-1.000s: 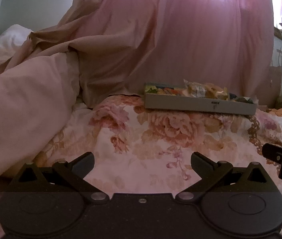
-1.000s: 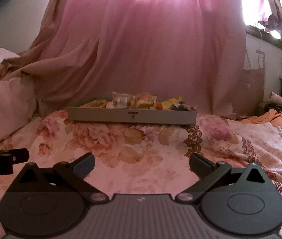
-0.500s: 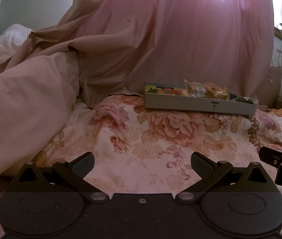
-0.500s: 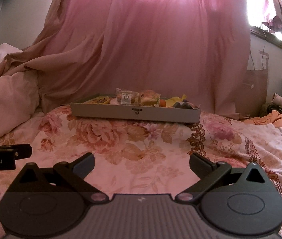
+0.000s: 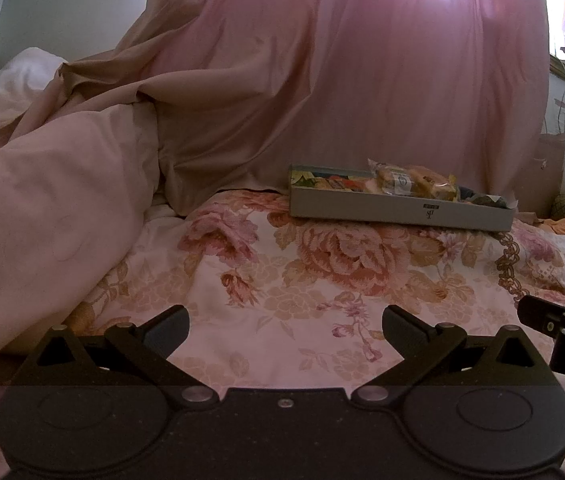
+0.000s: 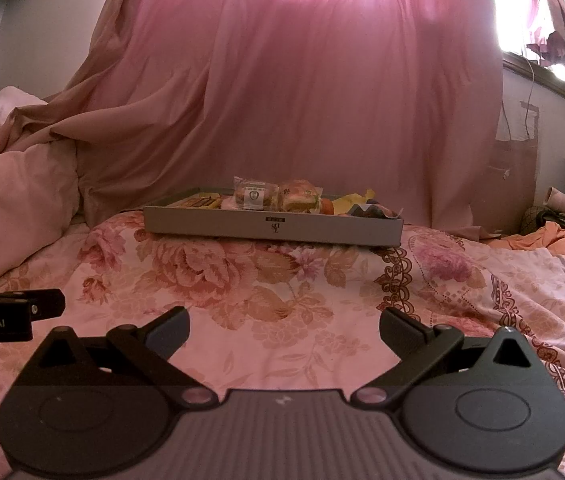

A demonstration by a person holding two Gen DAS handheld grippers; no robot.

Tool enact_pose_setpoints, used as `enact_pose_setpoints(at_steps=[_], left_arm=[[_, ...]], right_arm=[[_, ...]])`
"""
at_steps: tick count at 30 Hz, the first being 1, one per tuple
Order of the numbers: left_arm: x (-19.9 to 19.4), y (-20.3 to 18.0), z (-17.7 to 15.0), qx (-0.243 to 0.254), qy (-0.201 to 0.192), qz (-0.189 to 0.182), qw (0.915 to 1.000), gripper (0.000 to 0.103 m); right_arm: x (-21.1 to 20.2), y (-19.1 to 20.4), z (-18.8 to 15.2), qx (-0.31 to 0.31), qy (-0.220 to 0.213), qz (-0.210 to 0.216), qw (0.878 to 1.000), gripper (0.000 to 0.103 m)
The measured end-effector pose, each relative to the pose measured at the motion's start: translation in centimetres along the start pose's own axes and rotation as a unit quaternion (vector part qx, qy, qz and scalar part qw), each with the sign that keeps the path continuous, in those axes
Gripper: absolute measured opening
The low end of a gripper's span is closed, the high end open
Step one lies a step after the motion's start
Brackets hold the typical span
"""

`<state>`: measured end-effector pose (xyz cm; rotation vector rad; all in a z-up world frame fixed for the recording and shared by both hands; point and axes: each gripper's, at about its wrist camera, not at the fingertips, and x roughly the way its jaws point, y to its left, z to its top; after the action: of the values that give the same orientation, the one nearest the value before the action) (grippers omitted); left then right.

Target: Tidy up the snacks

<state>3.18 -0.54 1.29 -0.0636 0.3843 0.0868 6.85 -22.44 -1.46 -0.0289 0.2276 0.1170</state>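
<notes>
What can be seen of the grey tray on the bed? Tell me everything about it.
The grey tray is a shallow, long rectangular box with low straight walls, cardboard-like, and a small dark logo on its near wall. It lies flat on the floral bedspread, in front of the pink curtain. It holds wrapped snacks: two clear-wrapped buns rise above the rim, with flat packets at the left end and yellow and dark wrappers at the right. Neither gripper touches it.

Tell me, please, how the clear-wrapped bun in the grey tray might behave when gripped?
The wrapped bun looks soft, so it would probably squash under firm jaws. Its glossy film may slip or crinkle. Sitting atop other snacks in the grey tray, it probably lifts lightly.
</notes>
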Motion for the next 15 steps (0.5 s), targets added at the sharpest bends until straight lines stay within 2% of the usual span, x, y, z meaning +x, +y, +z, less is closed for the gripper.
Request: enact_pose_setpoints(at_steps=[15], left_arm=[[0.00, -0.02, -0.03, 0.000, 0.000, 0.000, 1.0000, 0.102]], right_arm=[[0.00, 0.12, -0.04, 0.000, 0.000, 0.000, 1.000, 0.103]])
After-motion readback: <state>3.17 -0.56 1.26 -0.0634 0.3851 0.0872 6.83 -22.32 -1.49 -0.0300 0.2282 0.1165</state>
